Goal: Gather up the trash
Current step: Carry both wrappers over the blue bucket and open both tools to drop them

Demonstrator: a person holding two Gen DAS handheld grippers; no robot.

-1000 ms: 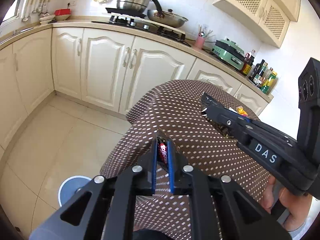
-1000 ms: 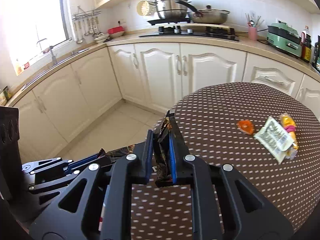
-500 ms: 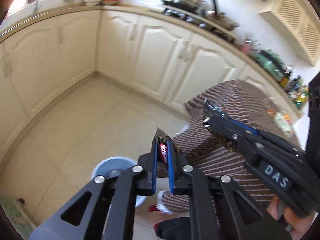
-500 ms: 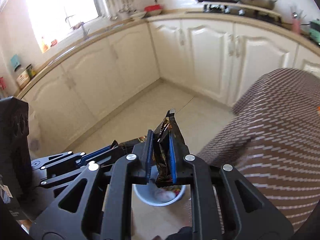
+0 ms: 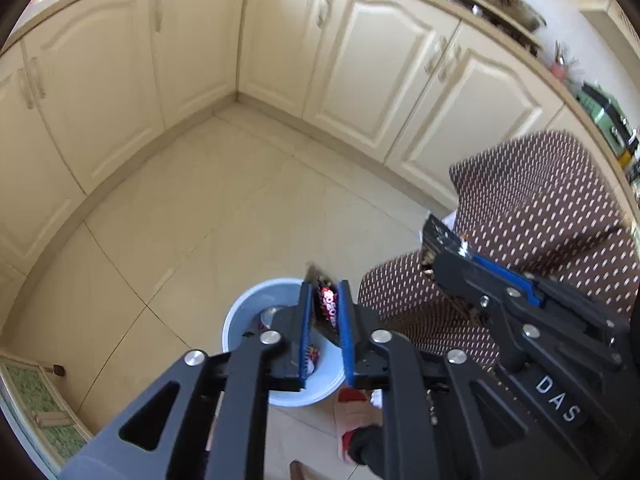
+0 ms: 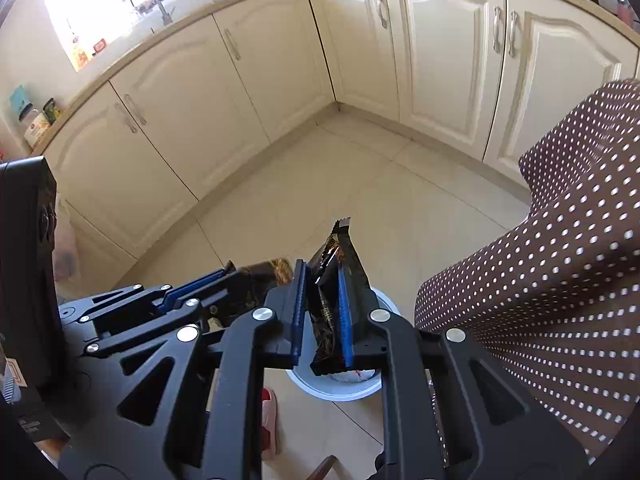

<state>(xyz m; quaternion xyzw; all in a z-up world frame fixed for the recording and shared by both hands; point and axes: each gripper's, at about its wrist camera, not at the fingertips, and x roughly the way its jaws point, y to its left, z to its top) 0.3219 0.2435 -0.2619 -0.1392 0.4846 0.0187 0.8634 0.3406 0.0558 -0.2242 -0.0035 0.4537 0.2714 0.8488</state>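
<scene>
My left gripper (image 5: pixel 325 286) hangs over a light blue bin (image 5: pixel 236 312) on the floor. Its jaws are opening, and a red and black wrapper (image 5: pixel 328 308) stands loose between the blue pads, leaning on the right one. Some trash lies inside the bin. My right gripper (image 6: pixel 320 276) is shut on a crumpled black wrapper (image 6: pixel 340 248) above the same bin (image 6: pixel 340 394). Each gripper shows in the other's view: the right gripper (image 5: pixel 434 260) beside the left, and the left gripper (image 6: pixel 230 270) low at the left, a brown wrapper (image 6: pixel 276 270) at its tips.
A table under a brown dotted cloth (image 6: pixel 560 260) hangs close on the right of the bin. Cream cabinets (image 5: pixel 360 60) line the corner behind the tiled floor (image 5: pixel 200 200). A green mat (image 5: pixel 44 412) lies at the lower left. A person's slippered foot (image 6: pixel 268 412) stands by the bin.
Both grippers swung off the table and down to above the bin with their wrappers. The left jaws have spread apart; the right jaws stay closed on the black wrapper.
</scene>
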